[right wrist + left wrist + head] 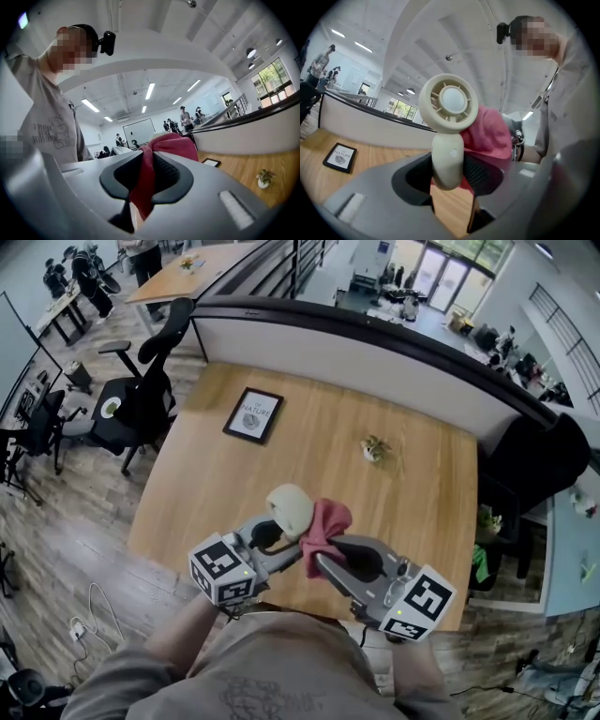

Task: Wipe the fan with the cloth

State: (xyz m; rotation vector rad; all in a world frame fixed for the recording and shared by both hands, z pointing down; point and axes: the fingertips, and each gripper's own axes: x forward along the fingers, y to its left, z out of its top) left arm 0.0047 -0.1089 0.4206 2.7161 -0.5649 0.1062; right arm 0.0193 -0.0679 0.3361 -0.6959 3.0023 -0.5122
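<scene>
left claw [270, 538] clamped on fan [291, 510], right claw [317, 557] pinching cloth [326, 521], both angled inward, tips nearly meeting

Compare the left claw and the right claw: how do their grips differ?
The left claw clamps the stubby handle of a cream plastic handheld fan; the right claw pinches a pink-red fabric cloth. The left claw's jaws stand apart around that thick handle; the right claw's are nearly together on a thin fold. Shared: both are loaded, meeting above the wooden table, cloth against the fan's head.
</scene>
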